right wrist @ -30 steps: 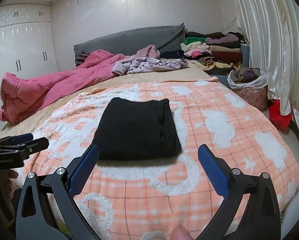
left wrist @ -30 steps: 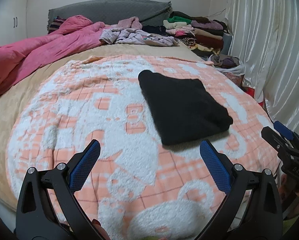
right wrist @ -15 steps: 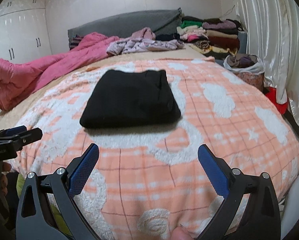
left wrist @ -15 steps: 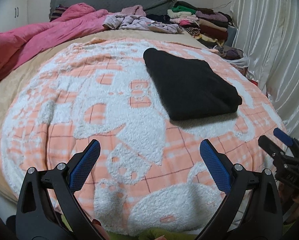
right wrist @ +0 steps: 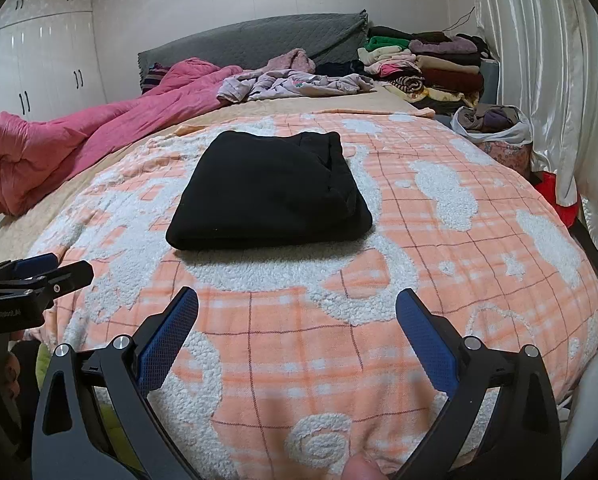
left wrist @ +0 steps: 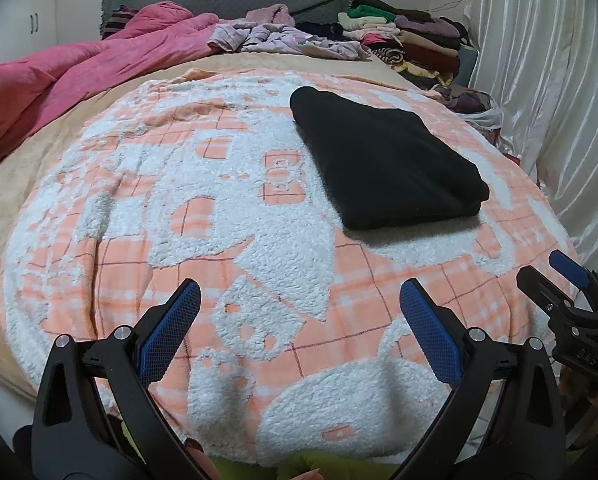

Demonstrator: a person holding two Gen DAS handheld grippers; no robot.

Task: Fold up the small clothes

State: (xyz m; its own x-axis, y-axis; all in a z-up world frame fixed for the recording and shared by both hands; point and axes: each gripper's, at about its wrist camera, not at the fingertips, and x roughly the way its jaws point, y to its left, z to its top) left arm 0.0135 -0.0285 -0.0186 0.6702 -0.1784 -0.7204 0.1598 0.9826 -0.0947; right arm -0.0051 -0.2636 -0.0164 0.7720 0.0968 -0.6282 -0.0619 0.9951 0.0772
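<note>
A black garment (left wrist: 383, 160) (right wrist: 271, 192) lies folded into a thick rectangle on the orange and white fleece blanket (left wrist: 227, 216) (right wrist: 439, 240). My left gripper (left wrist: 299, 300) hovers open near the blanket's front edge, well short of the garment and left of it, with nothing between its blue pads. My right gripper (right wrist: 297, 308) is open too, straight in front of the garment with a gap of blanket between. Each gripper shows in the other's view: the right gripper (left wrist: 555, 276) at the far right, the left gripper (right wrist: 65, 268) at the far left.
A pink duvet (left wrist: 59, 76) lies bunched along the left side. Loose pale clothes (right wrist: 295, 82) sit near the grey headboard (right wrist: 251, 44). Stacks of folded clothes (right wrist: 431, 68) stand at the back right, a bag of clothes (right wrist: 495, 128) beside white curtains (right wrist: 551, 80).
Both grippers have drawn back toward the foot of the bed and lifted a little, so more blanket shows in front of them. The black garment has not moved. Both stay open.
</note>
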